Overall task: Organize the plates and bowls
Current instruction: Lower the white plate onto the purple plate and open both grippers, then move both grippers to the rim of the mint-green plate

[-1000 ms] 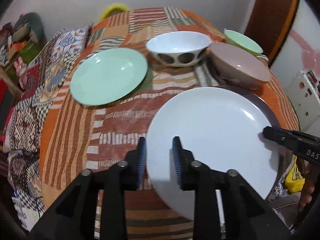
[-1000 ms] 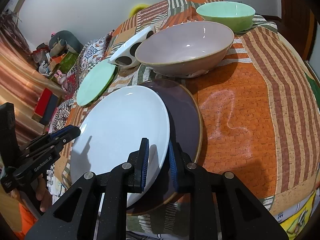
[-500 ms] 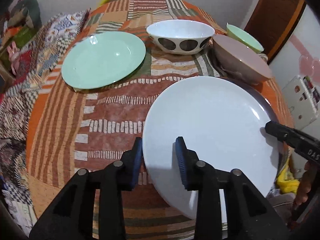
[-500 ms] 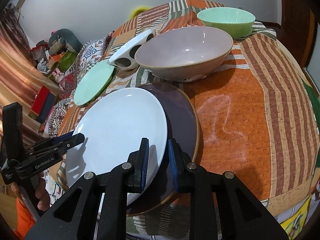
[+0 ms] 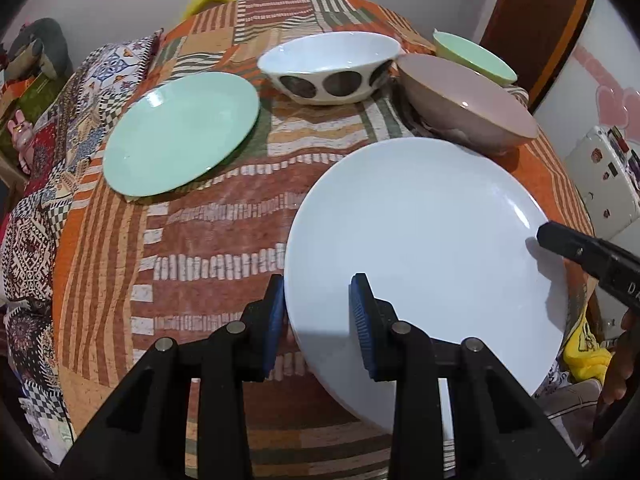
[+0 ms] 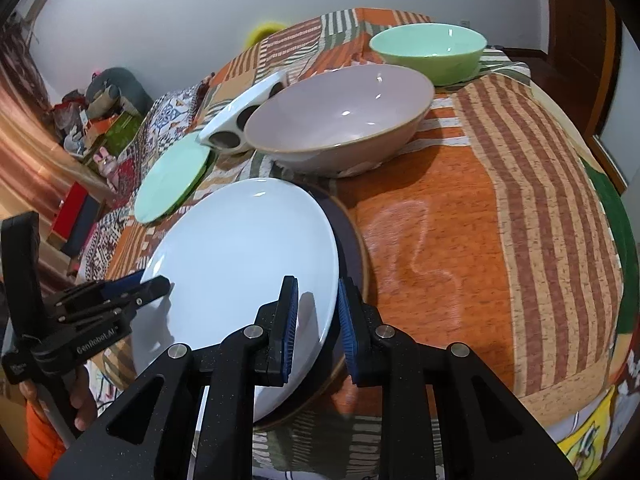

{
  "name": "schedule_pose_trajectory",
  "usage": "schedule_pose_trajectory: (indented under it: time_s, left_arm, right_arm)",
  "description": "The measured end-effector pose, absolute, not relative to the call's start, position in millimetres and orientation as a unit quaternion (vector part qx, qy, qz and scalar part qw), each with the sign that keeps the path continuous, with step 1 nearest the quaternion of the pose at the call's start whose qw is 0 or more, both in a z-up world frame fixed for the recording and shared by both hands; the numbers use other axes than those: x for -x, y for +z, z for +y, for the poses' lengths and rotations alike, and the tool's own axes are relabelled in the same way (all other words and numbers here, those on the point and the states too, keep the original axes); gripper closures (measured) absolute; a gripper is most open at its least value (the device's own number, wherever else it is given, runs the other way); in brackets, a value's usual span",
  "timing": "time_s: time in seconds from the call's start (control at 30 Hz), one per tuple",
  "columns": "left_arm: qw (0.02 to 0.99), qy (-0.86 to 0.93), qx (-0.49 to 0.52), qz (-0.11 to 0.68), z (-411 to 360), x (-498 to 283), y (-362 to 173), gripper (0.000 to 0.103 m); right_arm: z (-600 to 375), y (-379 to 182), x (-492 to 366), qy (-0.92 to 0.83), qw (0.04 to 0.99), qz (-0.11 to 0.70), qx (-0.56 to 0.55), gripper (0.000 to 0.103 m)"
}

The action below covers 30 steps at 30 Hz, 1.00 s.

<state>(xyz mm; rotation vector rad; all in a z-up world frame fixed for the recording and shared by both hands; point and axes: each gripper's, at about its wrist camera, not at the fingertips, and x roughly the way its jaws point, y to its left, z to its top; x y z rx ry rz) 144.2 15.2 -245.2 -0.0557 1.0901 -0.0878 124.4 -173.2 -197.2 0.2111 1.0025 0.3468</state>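
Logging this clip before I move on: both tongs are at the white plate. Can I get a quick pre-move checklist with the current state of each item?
1. Left tongs straddle the white plate rim: ok.
2. Right tongs straddle the opposite rim: ok.
3. Pads fully clamped on the rim: cannot tell; gaps show on both.
4. White plate centred on the dark plate beneath: not ok, it sits offset, dark rim exposed on one side.
5. Plate free of the pink bowl: ok, they are apart.
6. Green plate unobstructed for stacking: ok.
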Motion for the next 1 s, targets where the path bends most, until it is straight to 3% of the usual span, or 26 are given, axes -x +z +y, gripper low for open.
schedule_pose_trajectory:
  time_s: [0.43, 1.0]
  left_arm:
    - [0.850, -0.064, 0.040, 0.521, 15.6, -146.5, -248.0, 0.070]
    - [0.908, 0.000, 0.066, 0.414, 81.2, -120.8, -177.9, 0.066]
  right_arm:
    - [-183.3, -190.9, -121.0, 0.131, 0.866, 0.477, -0.080, 0.082]
    - [-136.4, -129.8, -134.9, 0.177, 0.897, 0.403, -0.043, 0.054]
